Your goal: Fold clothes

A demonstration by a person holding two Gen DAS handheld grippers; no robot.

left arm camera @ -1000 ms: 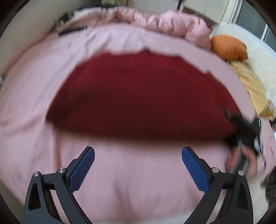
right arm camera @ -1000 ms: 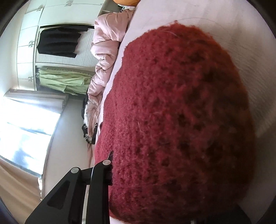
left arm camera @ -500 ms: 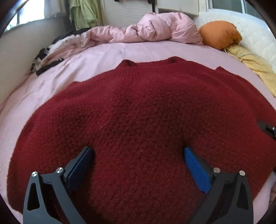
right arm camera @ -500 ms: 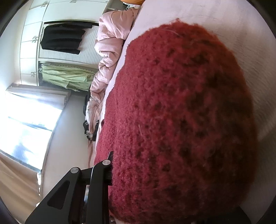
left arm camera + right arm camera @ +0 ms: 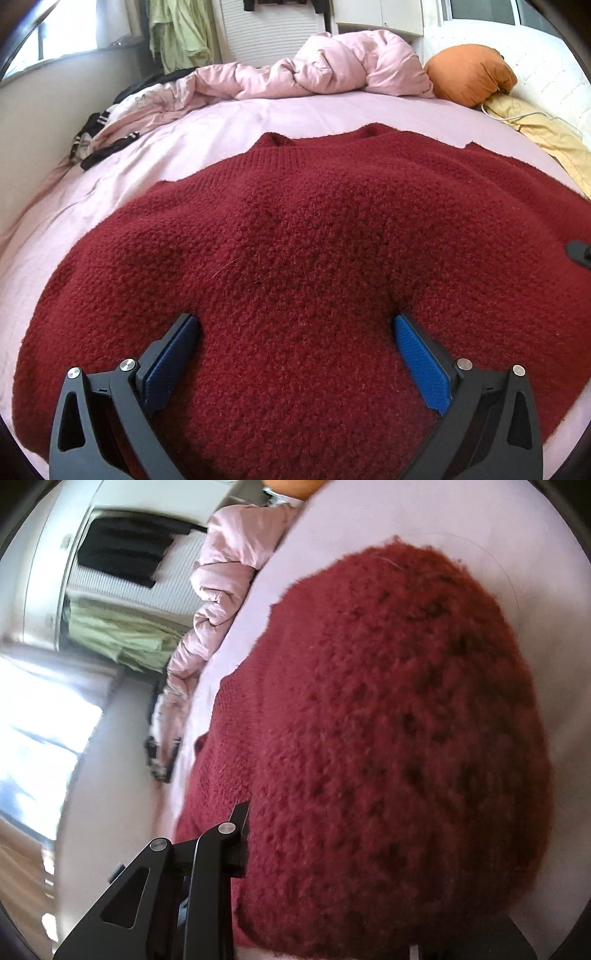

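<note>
A bed [image 5: 221,122] with a pink sheet fills the room, a crumpled pink duvet [image 5: 332,62] at its far end. A fuzzy dark red sweater [image 5: 314,258] lies spread flat across it. The left gripper [image 5: 295,332] rests on the knit, jaws released wide. The right gripper [image 5: 332,849] is opening, sweater bunched between its jaws.

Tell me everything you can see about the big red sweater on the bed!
The red sweater is a fuzzy, chunky dark-red knit with a ribbed neckline at its far edge. It lies spread on the pink bedsheet. The left hand-held gripper, jaws wide, presses its fingers into it; the right hand-held gripper has fabric bunched between its opening jaws.
</note>
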